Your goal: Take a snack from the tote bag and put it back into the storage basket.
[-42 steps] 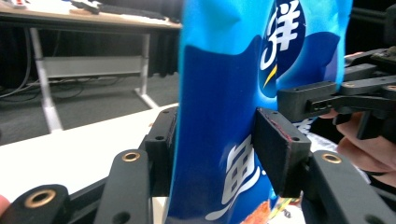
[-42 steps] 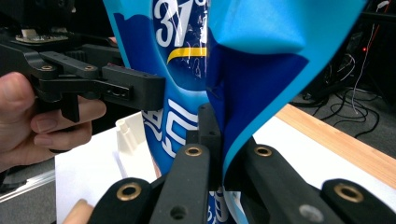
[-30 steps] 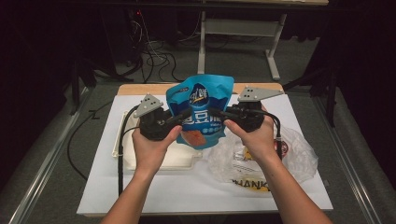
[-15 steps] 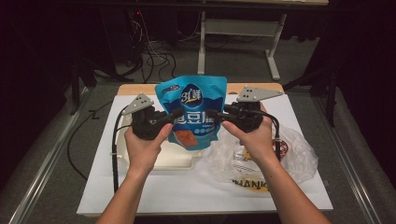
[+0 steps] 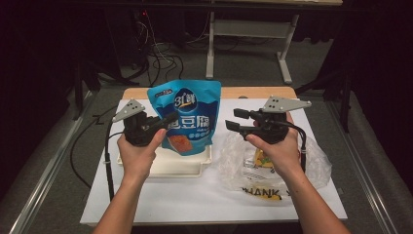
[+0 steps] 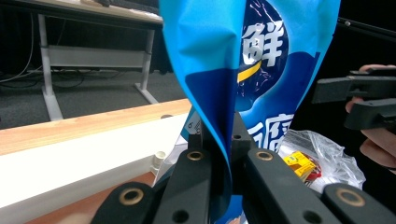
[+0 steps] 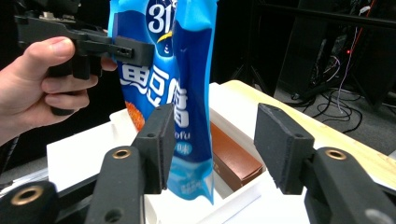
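Observation:
A blue snack pouch (image 5: 187,114) with white lettering hangs upright above the white tray (image 5: 160,165). My left gripper (image 5: 170,119) is shut on the pouch's left side. In the left gripper view the pouch (image 6: 243,70) is pinched between the black jaws of that gripper (image 6: 219,140). My right gripper (image 5: 236,119) stands just right of the pouch, apart from it. Its jaws have just been opening and nothing is between them. In the right gripper view the pouch (image 7: 187,70) hangs beyond the open right gripper (image 7: 212,135).
A brown box (image 7: 233,161) lies in the tray. A clear plastic bag (image 5: 311,165) with yellow contents sits on the white table (image 5: 195,200) under my right hand. A wooden strip (image 5: 253,92) edges the table's far side, with cables and desk legs on the floor beyond.
The right gripper has let go of the pouch, opened and drawn back to the right. The left gripper has carried the pouch to the left, over the tray.

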`<state>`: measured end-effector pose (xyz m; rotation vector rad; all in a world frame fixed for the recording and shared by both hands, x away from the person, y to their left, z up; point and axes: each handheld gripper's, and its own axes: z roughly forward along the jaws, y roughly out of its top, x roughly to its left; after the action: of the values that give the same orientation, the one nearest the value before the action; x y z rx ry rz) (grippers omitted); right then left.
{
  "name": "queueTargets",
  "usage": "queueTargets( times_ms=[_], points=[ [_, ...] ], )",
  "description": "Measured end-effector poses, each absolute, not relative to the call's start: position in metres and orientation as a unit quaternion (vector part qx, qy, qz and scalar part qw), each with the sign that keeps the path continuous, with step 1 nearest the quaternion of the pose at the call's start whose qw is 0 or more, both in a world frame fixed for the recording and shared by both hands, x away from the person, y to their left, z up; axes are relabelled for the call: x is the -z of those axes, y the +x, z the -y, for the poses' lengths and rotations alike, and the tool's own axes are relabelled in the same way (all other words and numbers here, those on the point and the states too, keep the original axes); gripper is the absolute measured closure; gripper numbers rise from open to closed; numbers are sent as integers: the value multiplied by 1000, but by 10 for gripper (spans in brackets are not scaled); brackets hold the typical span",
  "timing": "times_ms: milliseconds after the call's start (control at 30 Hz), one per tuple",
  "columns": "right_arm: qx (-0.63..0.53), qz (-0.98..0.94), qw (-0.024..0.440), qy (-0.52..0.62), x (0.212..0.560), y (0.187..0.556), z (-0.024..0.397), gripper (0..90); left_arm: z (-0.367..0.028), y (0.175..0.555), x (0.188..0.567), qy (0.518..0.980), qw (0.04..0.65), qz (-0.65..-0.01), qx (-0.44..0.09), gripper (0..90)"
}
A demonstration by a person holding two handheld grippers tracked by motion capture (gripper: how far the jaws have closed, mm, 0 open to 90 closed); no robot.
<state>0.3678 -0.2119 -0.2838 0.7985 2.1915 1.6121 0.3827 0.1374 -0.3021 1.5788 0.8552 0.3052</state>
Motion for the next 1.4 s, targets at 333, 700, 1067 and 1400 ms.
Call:
queueTargets(
  times_ms=[333,700,1067,1400],
  points=[
    [-560,-755,160,300,295,358,232,451,-157,388,307,678,617,-376,-133,900],
    [-552,-751,166,323,319,348,257,418,-183,394,318,678,610,-383,-144,900],
    [-549,-747,160,339,334,337,273,409,-203,400,333,683,600,-387,-153,900],
    [-546,-742,155,356,352,328,285,404,-220,410,350,682,590,-402,-159,900]
  ],
)
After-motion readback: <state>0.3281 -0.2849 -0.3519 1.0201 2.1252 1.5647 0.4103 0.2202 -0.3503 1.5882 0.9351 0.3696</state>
